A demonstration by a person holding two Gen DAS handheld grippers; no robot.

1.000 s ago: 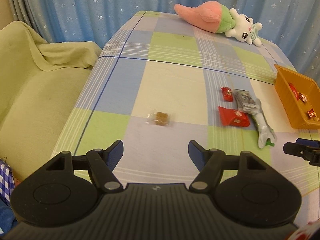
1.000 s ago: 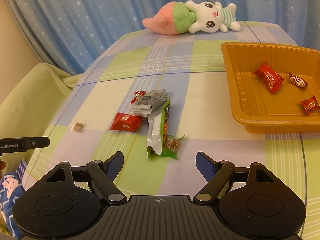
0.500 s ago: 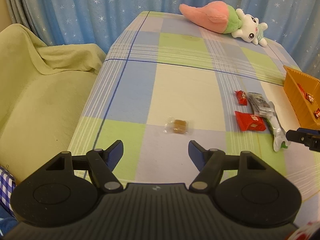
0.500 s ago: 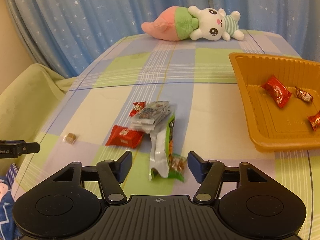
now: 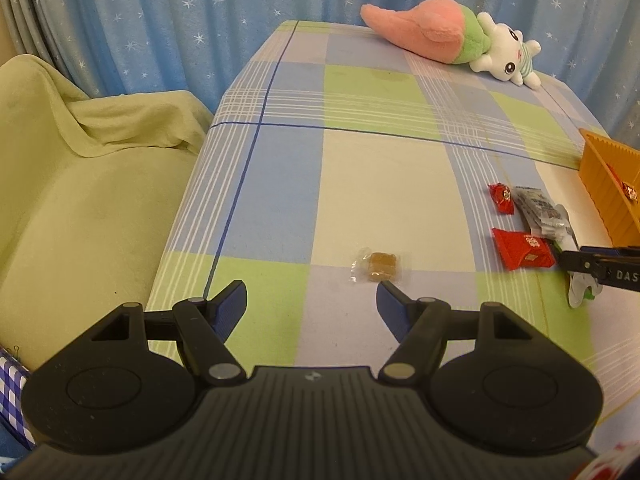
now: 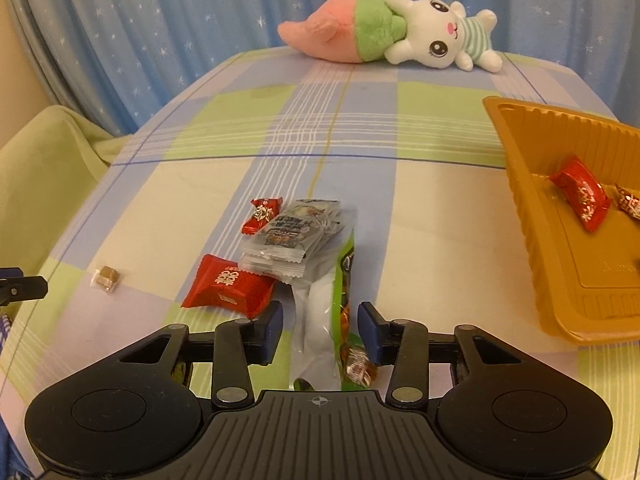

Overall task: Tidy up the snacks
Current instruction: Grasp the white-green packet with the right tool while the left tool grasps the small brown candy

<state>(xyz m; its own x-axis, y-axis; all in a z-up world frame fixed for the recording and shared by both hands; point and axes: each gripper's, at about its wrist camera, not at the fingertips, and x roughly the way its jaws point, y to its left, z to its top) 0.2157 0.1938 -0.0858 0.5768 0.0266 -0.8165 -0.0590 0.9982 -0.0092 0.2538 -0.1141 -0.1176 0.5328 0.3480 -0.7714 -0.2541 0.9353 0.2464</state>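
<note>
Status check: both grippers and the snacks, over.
Left gripper open, short of brown candy. Right gripper open, straddling green-and-white snack bag. Orange tray beside, path unobstructed.

My left gripper (image 5: 312, 300) is held low and level, its two blue-padded fingers (image 5: 230, 308) spread wide apart with nothing between them. My right gripper (image 6: 320, 330) is also low, pointing forward, its blue pads (image 6: 272, 330) closer together than the left pair – a clear gap between them, not clamped. Each gripper's black tip shows at the edge of the other's view – left and right well apart.
</note>
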